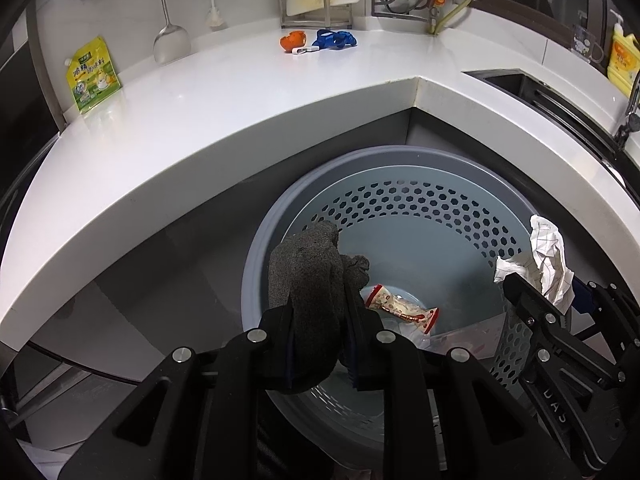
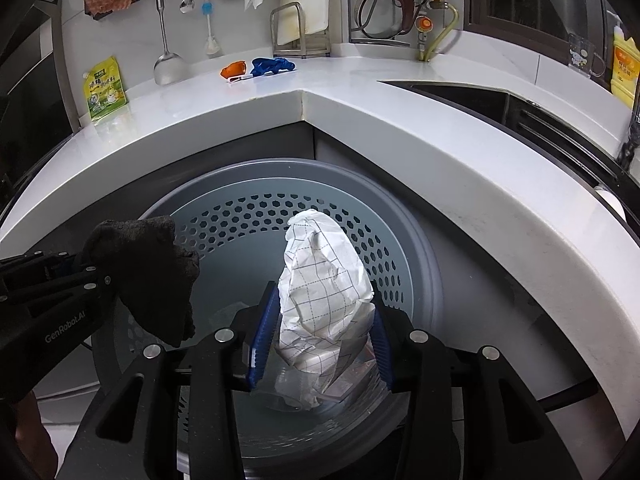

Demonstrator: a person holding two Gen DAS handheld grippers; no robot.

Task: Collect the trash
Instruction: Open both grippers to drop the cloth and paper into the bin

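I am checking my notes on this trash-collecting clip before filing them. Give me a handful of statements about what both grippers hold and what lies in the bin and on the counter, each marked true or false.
1. The left gripper grips a dark grey fuzzy cloth. True.
2. The right gripper is open with nothing in it. False: it is shut on a crumpled white paper with a grid print.
3. Both grippers are above the round grey perforated bin. True.
4. The bin holds nothing. False: a red and white wrapper lies at its bottom.
5. A blue crumpled item and an orange item lie on the white counter. True.
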